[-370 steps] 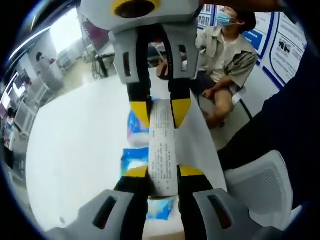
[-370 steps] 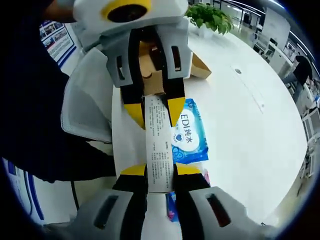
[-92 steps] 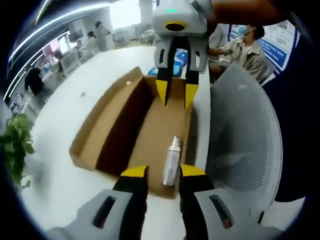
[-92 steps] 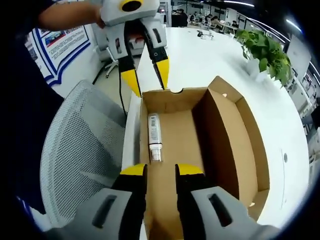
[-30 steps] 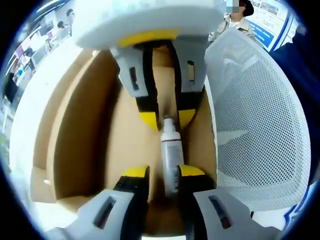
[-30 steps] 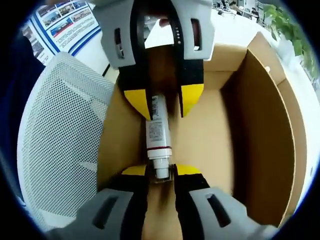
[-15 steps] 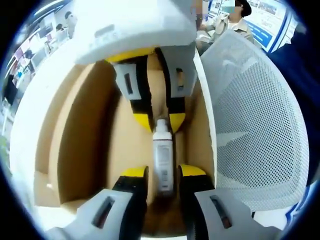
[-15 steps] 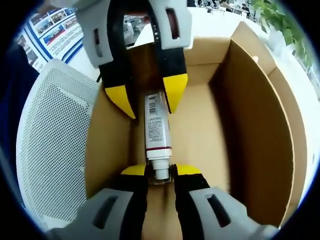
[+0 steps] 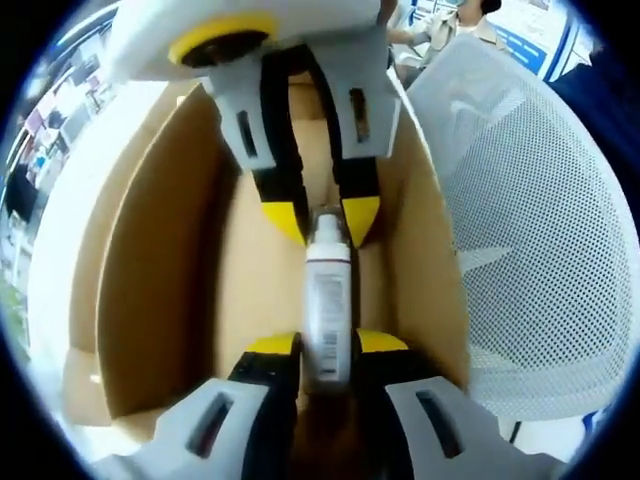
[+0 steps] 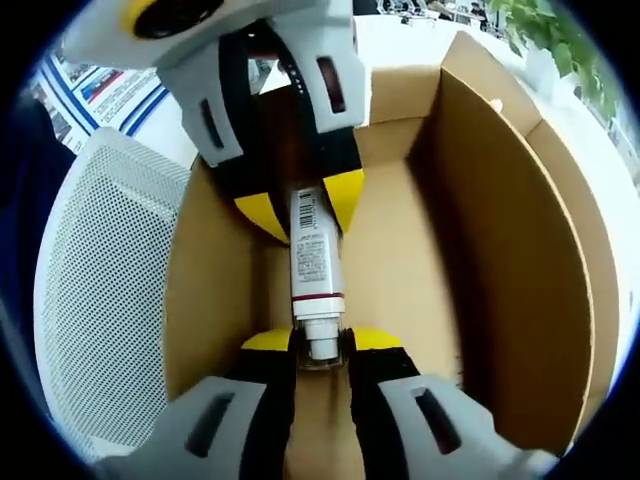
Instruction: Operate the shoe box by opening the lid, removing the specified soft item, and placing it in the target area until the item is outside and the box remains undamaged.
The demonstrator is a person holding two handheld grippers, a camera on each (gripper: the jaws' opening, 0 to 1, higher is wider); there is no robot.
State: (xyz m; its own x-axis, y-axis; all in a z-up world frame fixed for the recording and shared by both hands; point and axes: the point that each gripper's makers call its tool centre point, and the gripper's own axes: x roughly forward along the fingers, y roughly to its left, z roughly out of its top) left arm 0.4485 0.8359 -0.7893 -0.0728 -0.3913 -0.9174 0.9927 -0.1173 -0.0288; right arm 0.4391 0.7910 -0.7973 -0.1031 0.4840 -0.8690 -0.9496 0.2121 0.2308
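A white soft tube (image 9: pixel 328 290) with a barcode lies lengthwise inside the open brown cardboard shoe box (image 9: pixel 130 270), near the wall on the chair side. My left gripper (image 9: pixel 328 346) is shut on the tube's flat end. My right gripper (image 9: pixel 325 218) comes in from the top of the left gripper view and pinches the cap end. In the right gripper view, my right gripper (image 10: pixel 320 342) is shut on the tube's (image 10: pixel 312 260) cap. Opposite it, the left gripper (image 10: pixel 305 210) clamps the far end. The box (image 10: pixel 500 250) stands open, its lid out of sight.
A white mesh chair back (image 9: pixel 540 230) stands right beside the box's long wall, and appears again (image 10: pixel 100 300) in the right gripper view. A green plant (image 10: pixel 545 30) sits on the white table beyond the box. Blue-edged posters (image 10: pixel 95 85) hang behind.
The left gripper's jaws have narrowed from standing apart around the tube's flat end to gripping it. The right gripper has stayed clamped on the cap.
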